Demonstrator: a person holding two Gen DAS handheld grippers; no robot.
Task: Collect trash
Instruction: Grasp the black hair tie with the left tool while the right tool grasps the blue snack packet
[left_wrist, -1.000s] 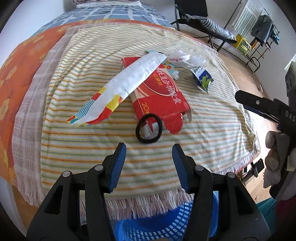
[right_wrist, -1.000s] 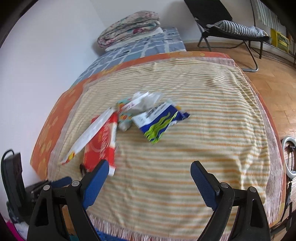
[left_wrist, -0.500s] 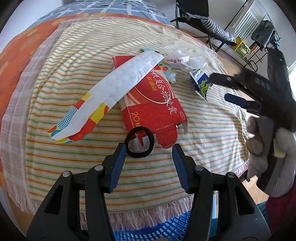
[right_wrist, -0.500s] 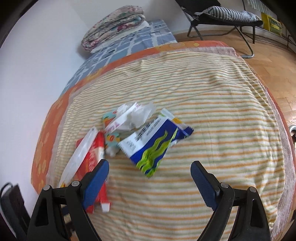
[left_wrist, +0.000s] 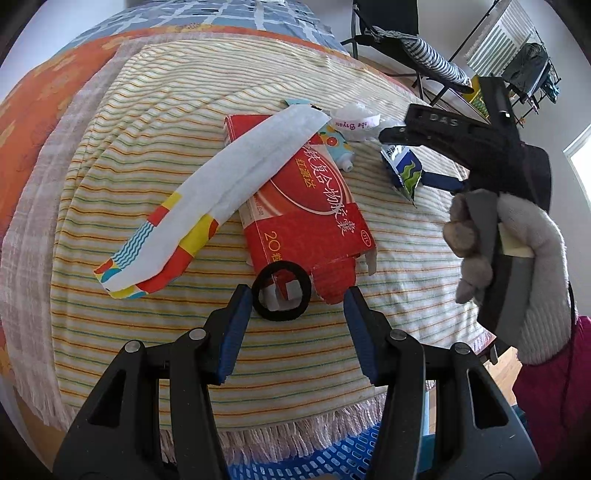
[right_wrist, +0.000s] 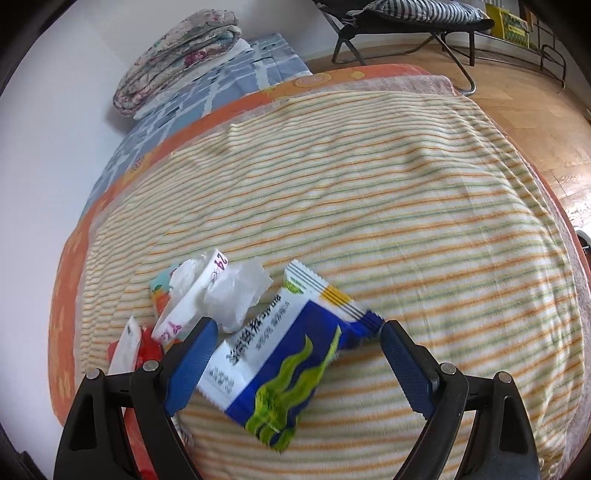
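Trash lies on a striped blanket (left_wrist: 147, 122) on a bed. A red medicine box (left_wrist: 306, 206) lies under a long white wrapper (left_wrist: 229, 184); a black hair tie (left_wrist: 280, 290) rests at the box's near end. My left gripper (left_wrist: 295, 306) is open, its jaws either side of the hair tie. A blue and white snack packet (right_wrist: 280, 369) lies between the open jaws of my right gripper (right_wrist: 295, 354); it also shows in the left wrist view (left_wrist: 404, 173). Crumpled white plastic (right_wrist: 225, 291) and a small colourful tube (left_wrist: 338, 144) lie beside it.
A blue plastic basket (left_wrist: 325, 461) sits below the blanket's fringed near edge. A folded quilt (right_wrist: 177, 55) lies at the bed's far end. A black folding chair (right_wrist: 406, 22) and a drying rack (left_wrist: 517, 70) stand on the wood floor beyond.
Both grippers have moved forward over the blanket: the left up to the hair tie, the right up to the snack packet, which now lies between its jaws.
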